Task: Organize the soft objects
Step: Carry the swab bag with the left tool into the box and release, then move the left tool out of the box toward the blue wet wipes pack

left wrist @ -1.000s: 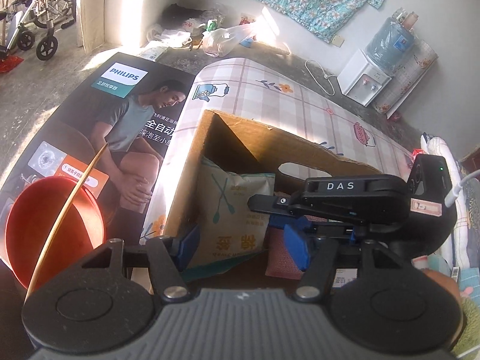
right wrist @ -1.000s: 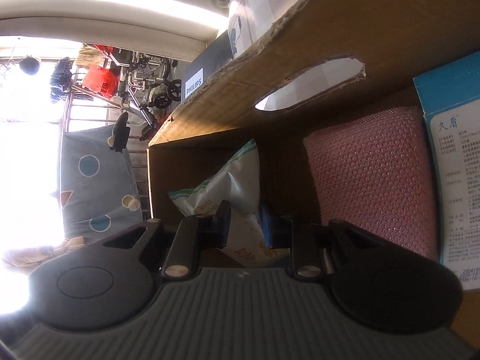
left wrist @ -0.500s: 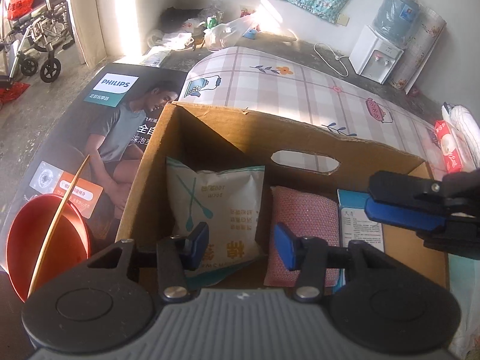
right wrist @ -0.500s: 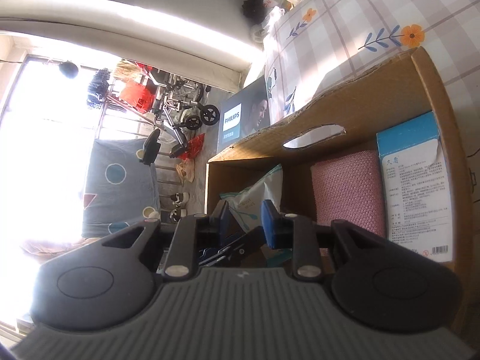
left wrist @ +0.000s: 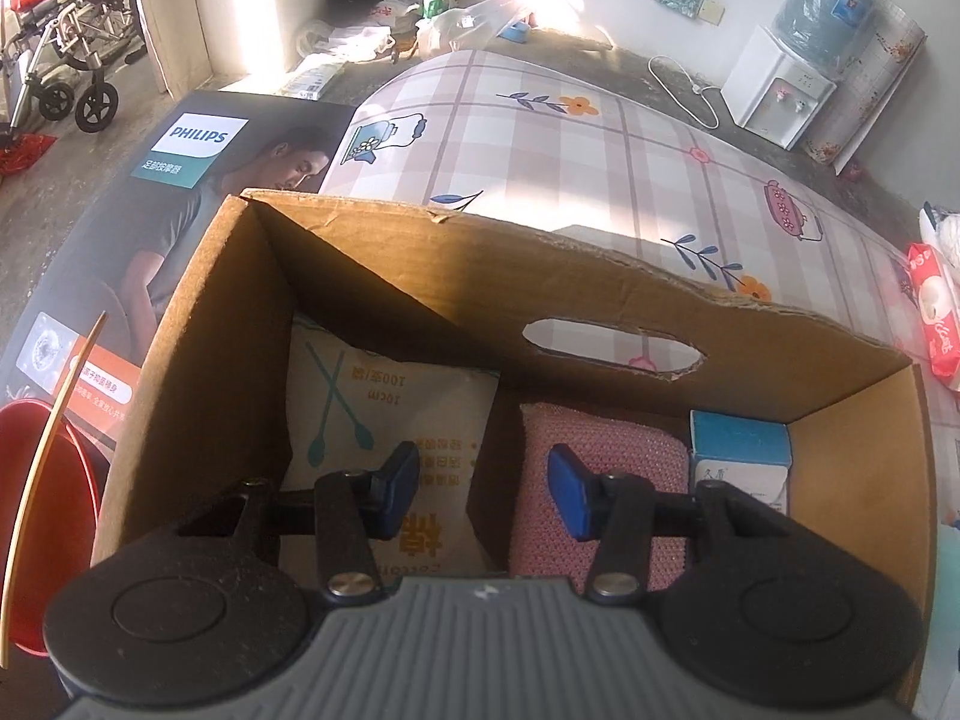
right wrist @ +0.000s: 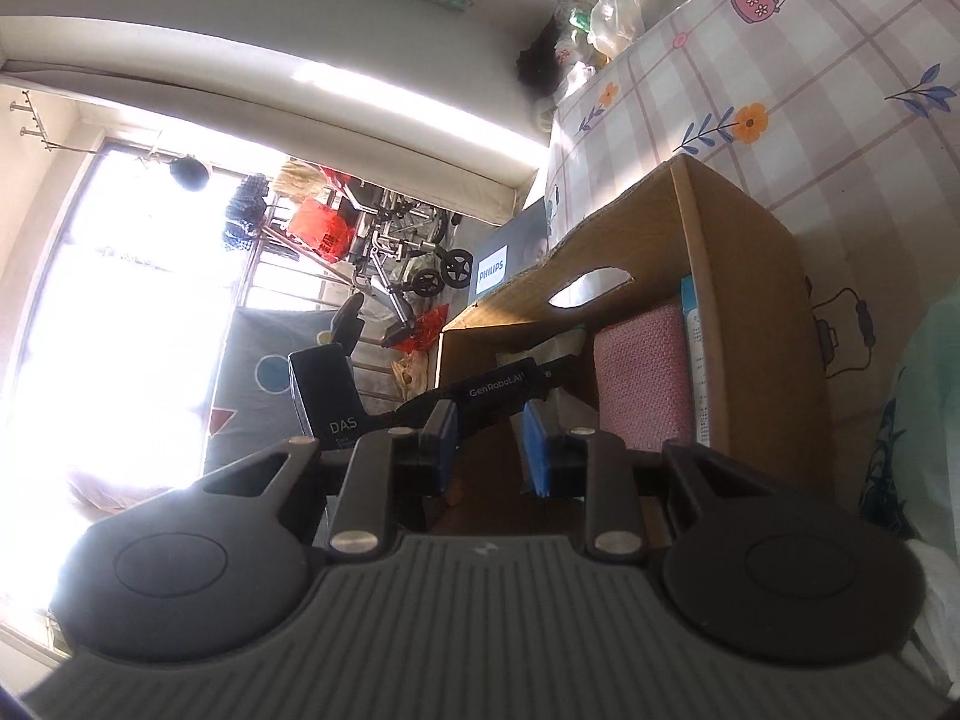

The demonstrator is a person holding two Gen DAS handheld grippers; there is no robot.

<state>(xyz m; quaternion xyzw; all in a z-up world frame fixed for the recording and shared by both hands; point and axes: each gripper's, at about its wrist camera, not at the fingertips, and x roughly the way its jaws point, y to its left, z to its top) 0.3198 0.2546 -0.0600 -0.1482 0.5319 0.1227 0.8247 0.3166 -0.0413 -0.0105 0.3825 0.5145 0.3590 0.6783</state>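
Note:
An open cardboard box (left wrist: 600,276) stands on the checked cloth. Inside it a white cotton-swab bag (left wrist: 372,396) stands at the left, a pink knitted pad (left wrist: 636,444) in the middle and a small blue-and-white carton (left wrist: 738,444) at the right. My left gripper (left wrist: 483,474) hangs over the box's near side, pointing steeply down, its jaws half apart with nothing pinched. My right gripper (right wrist: 489,444) is outside the box (right wrist: 750,228), jaws narrowly apart and empty. Ahead of it, the left gripper's black body (right wrist: 498,387) reaches into the box, with the pink pad (right wrist: 642,372) behind.
A red basin (left wrist: 42,510) with a thin stick (left wrist: 54,438) across it sits left of the box. A dark Philips carton (left wrist: 180,180) lies beyond it. A red tissue pack (left wrist: 936,324) is at the right edge, a water dispenser (left wrist: 780,90) and a wheelchair (left wrist: 60,60) farther off.
My right gripper has drawn back up and out of the box, away from the white bag. The left gripper's jaws have narrowed and it has shifted over the box, whose whole inside now shows.

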